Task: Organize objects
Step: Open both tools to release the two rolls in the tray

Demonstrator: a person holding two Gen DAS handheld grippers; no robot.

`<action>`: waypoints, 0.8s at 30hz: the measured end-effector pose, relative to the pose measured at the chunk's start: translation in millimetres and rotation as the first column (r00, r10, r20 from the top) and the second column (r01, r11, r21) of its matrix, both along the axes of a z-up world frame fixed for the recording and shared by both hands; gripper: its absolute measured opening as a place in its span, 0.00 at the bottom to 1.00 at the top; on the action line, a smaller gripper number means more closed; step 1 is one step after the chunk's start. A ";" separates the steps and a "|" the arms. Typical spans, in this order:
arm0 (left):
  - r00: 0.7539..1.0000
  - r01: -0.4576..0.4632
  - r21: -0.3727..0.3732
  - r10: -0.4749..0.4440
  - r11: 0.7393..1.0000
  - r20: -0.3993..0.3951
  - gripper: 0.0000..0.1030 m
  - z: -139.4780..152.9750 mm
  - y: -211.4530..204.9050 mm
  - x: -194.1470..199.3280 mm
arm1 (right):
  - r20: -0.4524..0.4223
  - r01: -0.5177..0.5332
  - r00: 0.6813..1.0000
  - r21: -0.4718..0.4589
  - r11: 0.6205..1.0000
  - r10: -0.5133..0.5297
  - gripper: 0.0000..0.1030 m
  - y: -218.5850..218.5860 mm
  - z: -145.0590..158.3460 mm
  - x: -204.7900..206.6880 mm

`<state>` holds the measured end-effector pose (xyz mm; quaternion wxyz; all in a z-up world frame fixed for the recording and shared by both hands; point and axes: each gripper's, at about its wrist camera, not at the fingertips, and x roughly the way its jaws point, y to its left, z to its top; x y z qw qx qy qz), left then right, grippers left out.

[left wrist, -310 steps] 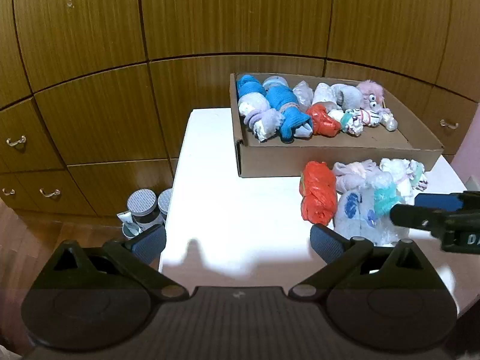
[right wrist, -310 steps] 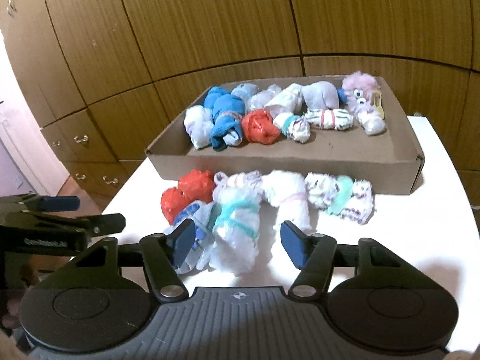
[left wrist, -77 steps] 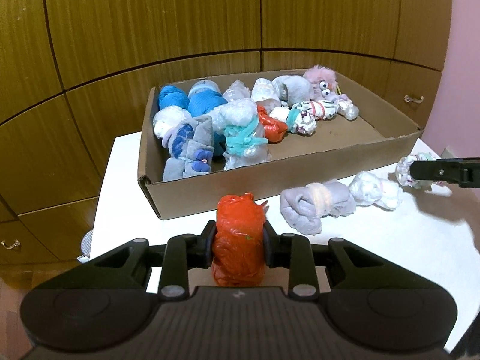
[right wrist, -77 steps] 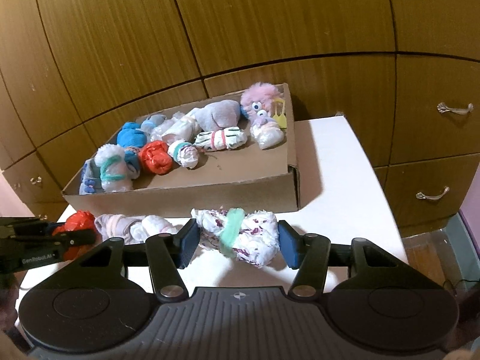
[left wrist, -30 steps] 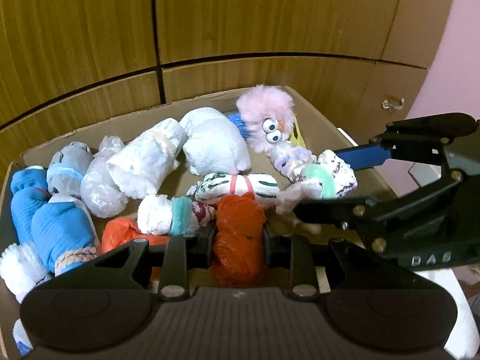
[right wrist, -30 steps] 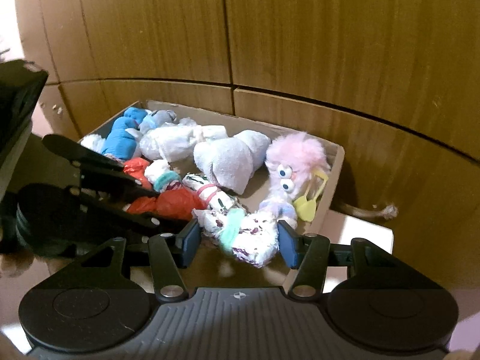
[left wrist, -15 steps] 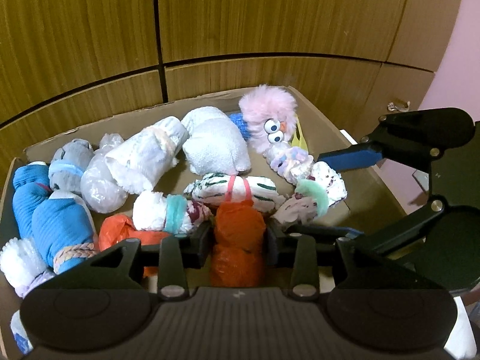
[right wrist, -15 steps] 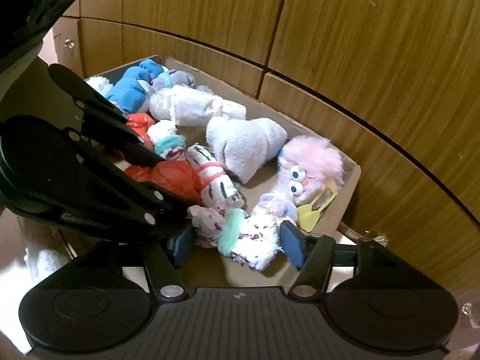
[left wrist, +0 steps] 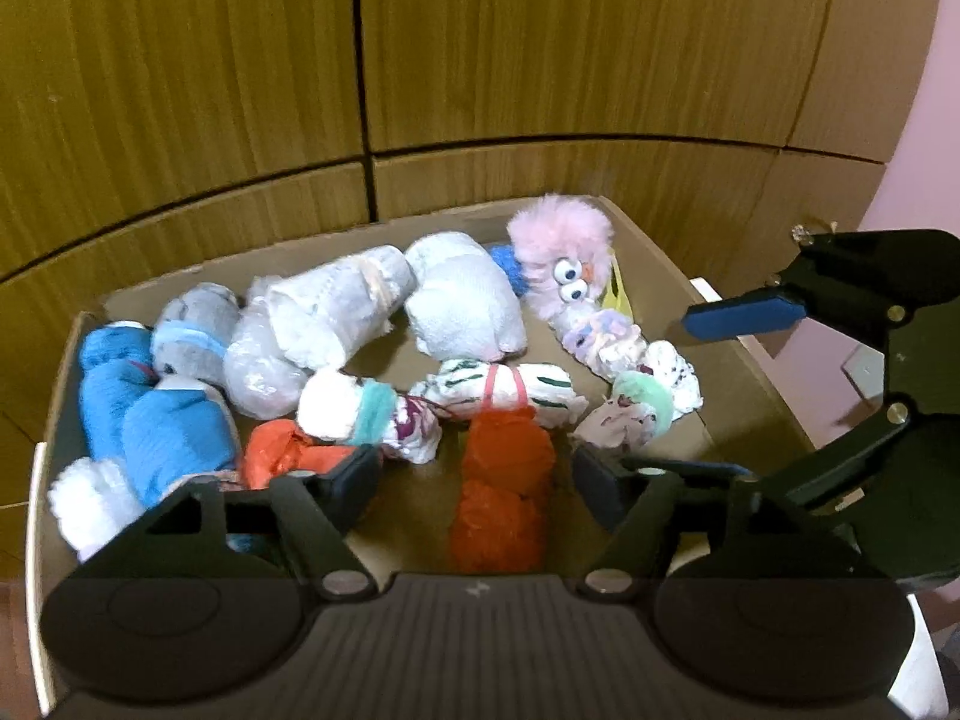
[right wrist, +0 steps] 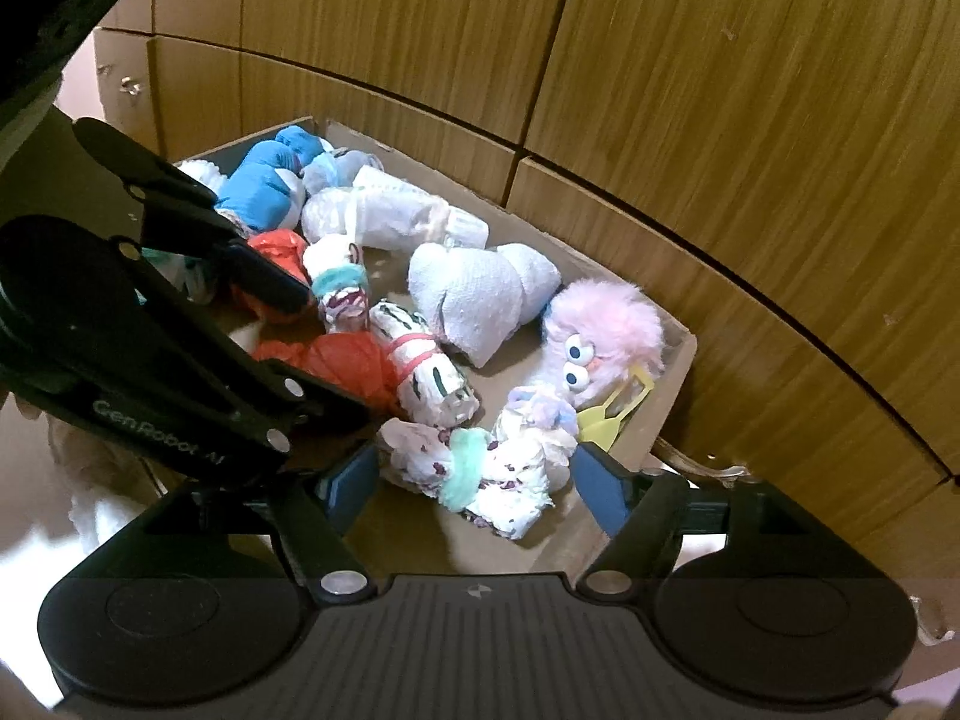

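A cardboard box holds several rolled sock bundles. My left gripper is open over the box; an orange bundle lies between its fingers, untouched by the pads. My right gripper is open; a white patterned bundle with a teal band lies between its fingers on the box floor. That bundle shows in the left wrist view. The right gripper's blue pad reaches in from the right.
A pink fuzzy toy with googly eyes sits at the box's far right corner, also in the right wrist view. Blue bundles fill the left end. Wooden cabinet doors stand behind the box.
Both grippers have opened. The orange bundle and the white patterned bundle now lie loose in the box.
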<state>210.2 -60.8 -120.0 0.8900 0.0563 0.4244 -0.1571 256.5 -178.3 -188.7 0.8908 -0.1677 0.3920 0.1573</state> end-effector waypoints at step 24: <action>0.988 -0.076 0.033 0.071 0.997 0.139 0.88 25.7 26.9 -62.8 | 0.026 0.106 0.993 0.134 0.985 -0.111 0.85 -0.3 26.6 -45.4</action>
